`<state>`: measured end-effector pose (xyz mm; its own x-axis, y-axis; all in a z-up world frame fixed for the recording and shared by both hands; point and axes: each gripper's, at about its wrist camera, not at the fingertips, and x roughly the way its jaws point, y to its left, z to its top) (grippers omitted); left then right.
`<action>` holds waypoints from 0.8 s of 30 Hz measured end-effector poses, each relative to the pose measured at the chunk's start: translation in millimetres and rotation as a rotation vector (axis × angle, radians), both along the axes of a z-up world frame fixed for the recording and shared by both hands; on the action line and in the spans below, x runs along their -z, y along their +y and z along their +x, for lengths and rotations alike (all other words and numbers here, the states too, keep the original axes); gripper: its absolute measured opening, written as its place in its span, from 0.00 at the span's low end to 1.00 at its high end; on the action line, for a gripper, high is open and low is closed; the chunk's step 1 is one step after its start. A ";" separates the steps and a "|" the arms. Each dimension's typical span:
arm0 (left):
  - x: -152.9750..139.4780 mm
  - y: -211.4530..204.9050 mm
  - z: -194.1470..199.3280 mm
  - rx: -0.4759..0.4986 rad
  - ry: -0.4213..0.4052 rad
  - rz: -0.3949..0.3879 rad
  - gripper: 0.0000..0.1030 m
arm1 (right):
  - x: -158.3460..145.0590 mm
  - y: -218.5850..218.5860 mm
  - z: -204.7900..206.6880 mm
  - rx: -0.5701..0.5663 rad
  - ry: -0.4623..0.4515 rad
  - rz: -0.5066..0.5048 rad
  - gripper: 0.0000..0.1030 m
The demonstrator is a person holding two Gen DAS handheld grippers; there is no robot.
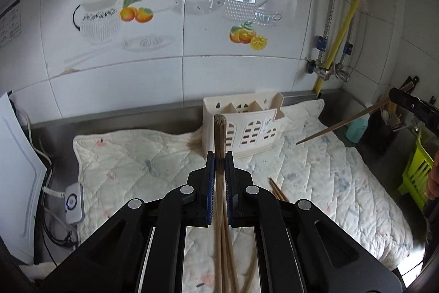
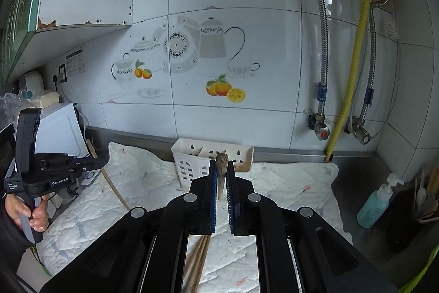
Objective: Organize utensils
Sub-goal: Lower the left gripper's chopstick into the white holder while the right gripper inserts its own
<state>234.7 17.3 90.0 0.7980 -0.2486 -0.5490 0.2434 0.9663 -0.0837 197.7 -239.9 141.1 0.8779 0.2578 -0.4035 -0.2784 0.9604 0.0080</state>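
My left gripper is shut on a wooden chopstick that points at the cream slotted utensil holder on the quilted mat. My right gripper is shut on another wooden chopstick, aimed at the same holder. From the left wrist view the right gripper's chopstick slants in from the right. From the right wrist view the left gripper and its chopstick are at the left. Loose chopsticks lie on the mat under both grippers.
A tiled wall with pipes and a yellow hose stands behind. A teal soap bottle and a dark utensil rack are at the right. A white appliance and a small power unit sit at the left.
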 end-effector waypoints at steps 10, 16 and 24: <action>-71.0 -29.7 37.5 0.008 -0.177 -0.007 0.05 | -25.1 2.1 59.1 0.036 -0.003 -0.038 0.06; -98.0 -44.8 63.7 -0.007 -0.276 -0.024 0.05 | -29.6 10.7 86.9 0.034 0.008 -0.065 0.06; -93.1 -58.4 108.7 -0.052 -0.313 -0.012 0.05 | -18.6 19.5 121.4 0.035 0.046 -0.106 0.06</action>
